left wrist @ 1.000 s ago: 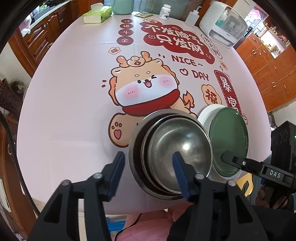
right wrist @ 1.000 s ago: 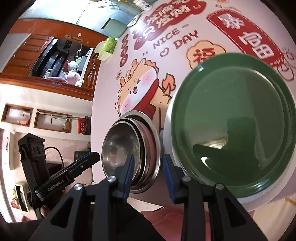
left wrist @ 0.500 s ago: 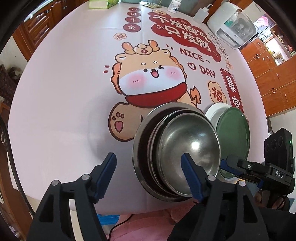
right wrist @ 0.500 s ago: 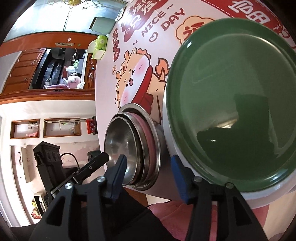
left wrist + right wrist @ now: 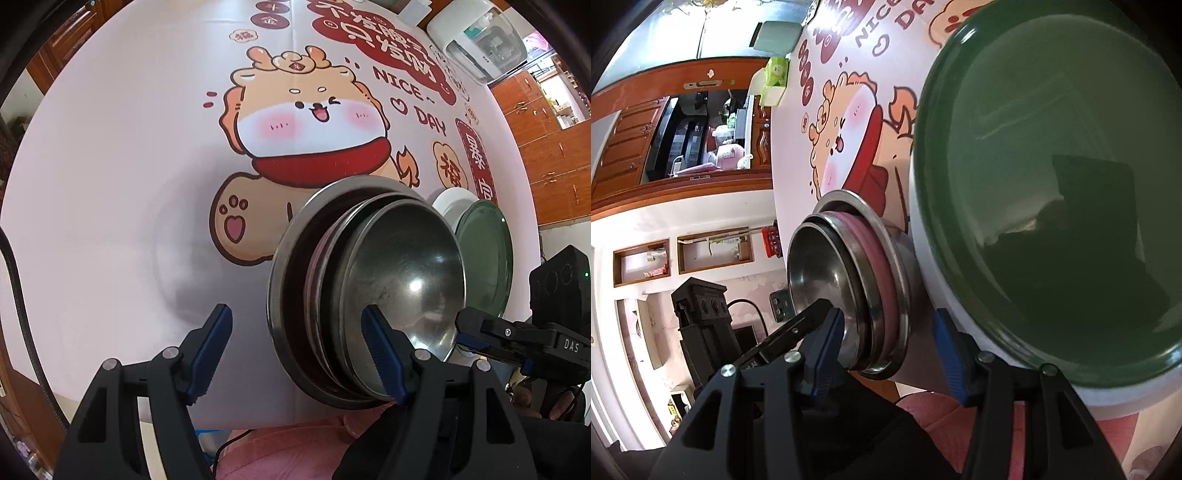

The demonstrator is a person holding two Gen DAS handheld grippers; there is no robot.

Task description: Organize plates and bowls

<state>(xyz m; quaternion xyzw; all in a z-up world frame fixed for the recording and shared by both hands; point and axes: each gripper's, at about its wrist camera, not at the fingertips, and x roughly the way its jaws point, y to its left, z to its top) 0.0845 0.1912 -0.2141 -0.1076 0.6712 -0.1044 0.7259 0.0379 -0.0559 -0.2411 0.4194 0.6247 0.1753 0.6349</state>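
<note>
Left gripper: jaws apart, opened wider within the last second, straddling the near rim of the nested steel bowls, gripping nothing. Right gripper: likewise opened, empty, between bowls and green plate. Both stacks sit side by side at the near edge of the table.

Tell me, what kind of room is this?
Most likely a home dining room or kitchen: a round table under a cartoon tablecloth, nested steel bowls beside a green plate, wooden cabinets and a white countertop appliance.
</note>
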